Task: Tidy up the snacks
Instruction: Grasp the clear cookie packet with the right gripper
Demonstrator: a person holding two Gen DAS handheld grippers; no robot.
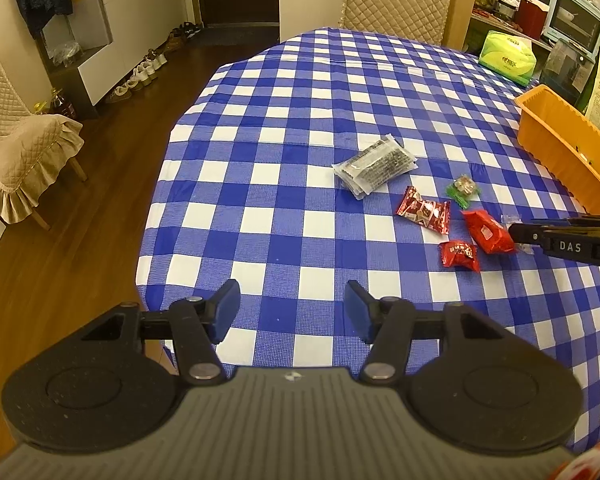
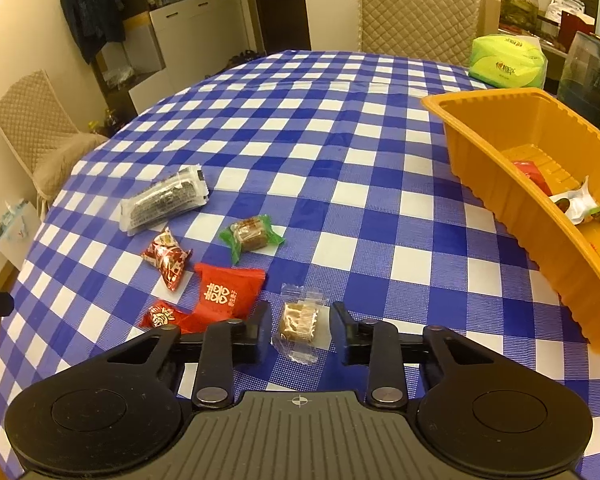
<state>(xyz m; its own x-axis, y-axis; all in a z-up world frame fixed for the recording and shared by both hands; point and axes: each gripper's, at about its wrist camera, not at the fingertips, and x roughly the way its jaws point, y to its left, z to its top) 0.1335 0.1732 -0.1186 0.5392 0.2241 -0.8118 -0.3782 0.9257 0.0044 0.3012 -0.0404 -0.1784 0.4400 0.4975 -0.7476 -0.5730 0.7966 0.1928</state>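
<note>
With the right gripper [image 2: 299,330] straddling a clear-wrapped brown snack [image 2: 299,322], left gripper [image 1: 293,312] hangs empty over the bench

Right fingers [image 2: 342,332] sit either side of the clear-wrapped snack, small gap still visible on both sides, pads not pressing on it, so not a grip. Left fingers [image 1: 228,308] spread wide, nothing between them, only blue-checked cloth [image 1: 300,120] below. Loose on the bench: clear pack with dark contents [image 2: 164,200], green-wrapped candy [image 2: 252,234], foil red candy [image 2: 168,260], big red packet [image 2: 226,290], small red candy [image 2: 164,318] partly behind the right gripper. Orange tray [image 2: 496,184] at the right edge, already holds a red packet [image 2: 534,174] and a white-wrapped piece [image 2: 580,202]. Green tissue pack [image 2: 508,60] behind the tray
</note>
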